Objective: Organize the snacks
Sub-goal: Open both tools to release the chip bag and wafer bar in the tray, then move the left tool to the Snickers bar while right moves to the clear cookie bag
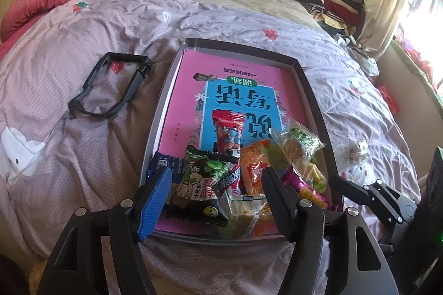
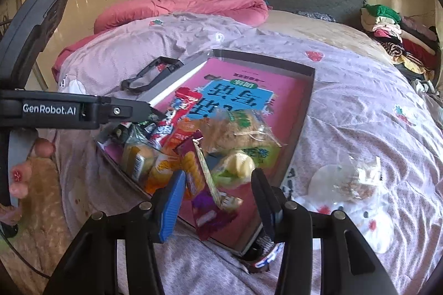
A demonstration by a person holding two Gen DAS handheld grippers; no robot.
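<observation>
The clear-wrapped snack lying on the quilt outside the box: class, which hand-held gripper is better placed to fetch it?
Right hand-held gripper: the clear-wrapped snack lies just beside its open jaws; the left hovers over the box's pile.

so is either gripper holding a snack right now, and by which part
Neither. The left gripper and right gripper both hover open over the snack pile in the box, fingers touching no wrapper.

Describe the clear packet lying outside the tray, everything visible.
The clear packet is a crinkled transparent wrapper with pale and brownish contents, too glary to identify. It lies flat on the bedspread, just right of the tray, apart from its wall and from the snack pile. Nothing grips it; only the bedspread touches it.
</observation>
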